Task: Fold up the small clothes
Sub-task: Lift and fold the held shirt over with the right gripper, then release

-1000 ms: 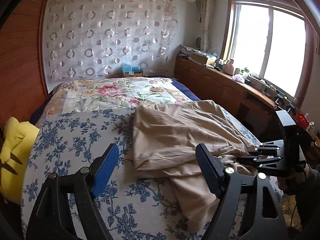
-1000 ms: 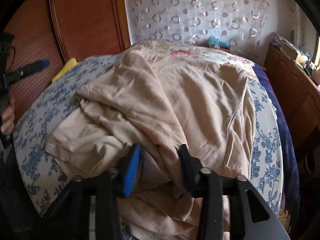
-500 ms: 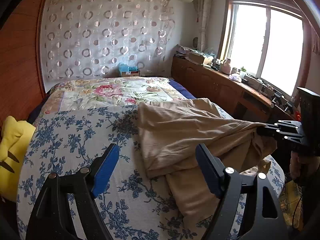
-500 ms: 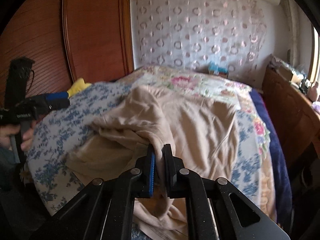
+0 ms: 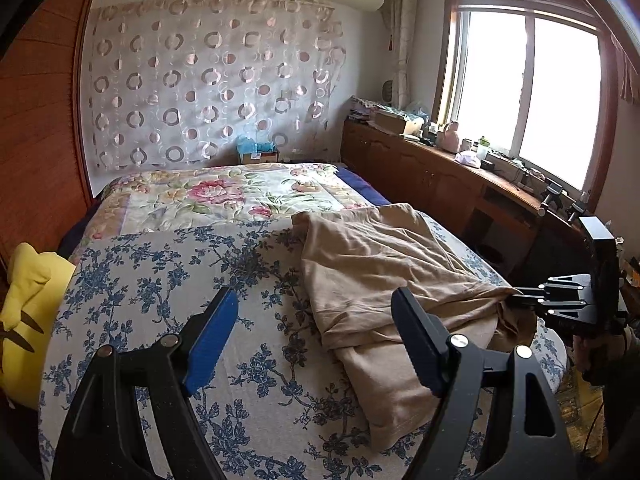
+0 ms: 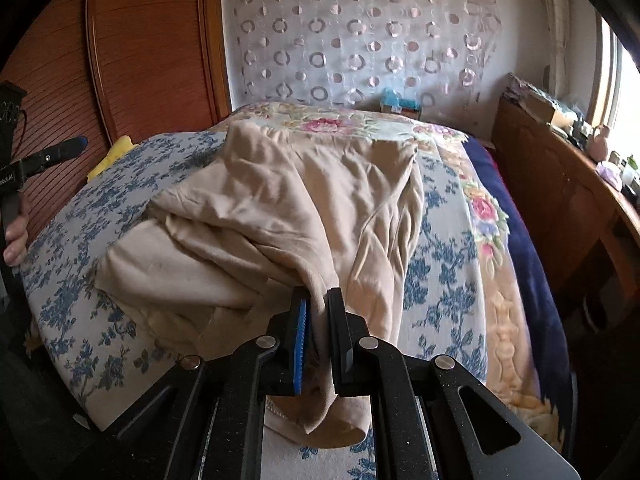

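Looks like the opening step of the fold: getting hold of the crumpled beige garment (image 6: 288, 200) and drawing it out so it can be spread flat. Lies heaped on the blue-flowered bedspread (image 5: 160, 280), toward the window side of the bed and near its foot, with one end sagging over the mattress edge. Clenched on a bunched ridge of that cloth, the right gripper (image 6: 318, 300), jaws having just been closing with the fabric pinched between the blue pad and the black one, and a loose tail hanging below them. Seen from the left wrist as well, at the right side of the bed (image 5: 516, 300), nose angled down, with cloth stretched taut from the pile to its tips. Hovers released over bare bedspread, the left gripper (image 5: 314, 296), jaws wide with nothing between them, tilted down, well apart from the garment's nearest hem. Gripped by a hand (image 6: 16, 236) at the far left of the right wrist view. Probably calls next for bringing the free tongs across to a second corner or hem, so as to shake the piece out between two holds. Calls for care not to drag the bedspread along.
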{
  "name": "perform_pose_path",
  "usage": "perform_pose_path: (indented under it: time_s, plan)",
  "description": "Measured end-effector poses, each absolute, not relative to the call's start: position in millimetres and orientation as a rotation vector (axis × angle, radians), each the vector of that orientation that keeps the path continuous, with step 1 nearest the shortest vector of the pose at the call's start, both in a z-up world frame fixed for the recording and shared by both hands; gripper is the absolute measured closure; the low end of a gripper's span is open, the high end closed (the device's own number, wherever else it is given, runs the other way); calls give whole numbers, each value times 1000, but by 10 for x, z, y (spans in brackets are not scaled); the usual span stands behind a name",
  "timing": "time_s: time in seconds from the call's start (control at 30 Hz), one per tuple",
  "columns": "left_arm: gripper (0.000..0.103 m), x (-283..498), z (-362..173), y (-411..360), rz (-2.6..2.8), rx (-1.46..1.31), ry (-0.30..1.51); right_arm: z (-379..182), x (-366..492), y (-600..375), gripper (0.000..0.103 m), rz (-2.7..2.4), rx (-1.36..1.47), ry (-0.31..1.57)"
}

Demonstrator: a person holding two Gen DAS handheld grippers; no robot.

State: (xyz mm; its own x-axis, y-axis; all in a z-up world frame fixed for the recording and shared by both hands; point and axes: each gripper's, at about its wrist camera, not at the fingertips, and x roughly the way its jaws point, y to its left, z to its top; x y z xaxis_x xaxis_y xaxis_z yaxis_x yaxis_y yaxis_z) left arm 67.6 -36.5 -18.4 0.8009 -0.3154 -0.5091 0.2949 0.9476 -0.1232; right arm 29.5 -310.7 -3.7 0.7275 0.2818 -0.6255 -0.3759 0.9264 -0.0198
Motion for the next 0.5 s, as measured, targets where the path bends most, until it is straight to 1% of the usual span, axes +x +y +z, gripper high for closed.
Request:
perform_pose_path:
  time_s: [0.13, 0.17, 0.2, 0.27, 0.5]
  plan:
    - [23, 670, -185, -366, -323, -37, 551, 73, 264, -3136, 86, 351, -148, 643]
    - [23, 665, -182, -371, -322, -35, 550, 104, 256, -3146, 77, 346, -147, 636]
    - [23, 663, -177, -376, -320, -33, 549, 130, 234, -3161, 65, 343, -146, 628]
    - [23, 659, -177, -375, -319, -31, 549, 145, 264, -3171, 57, 351, -145, 614]
    - [23, 651, -174, -348, -314, -31, 547, 249, 362, -2995, 56, 391, -171, 590]
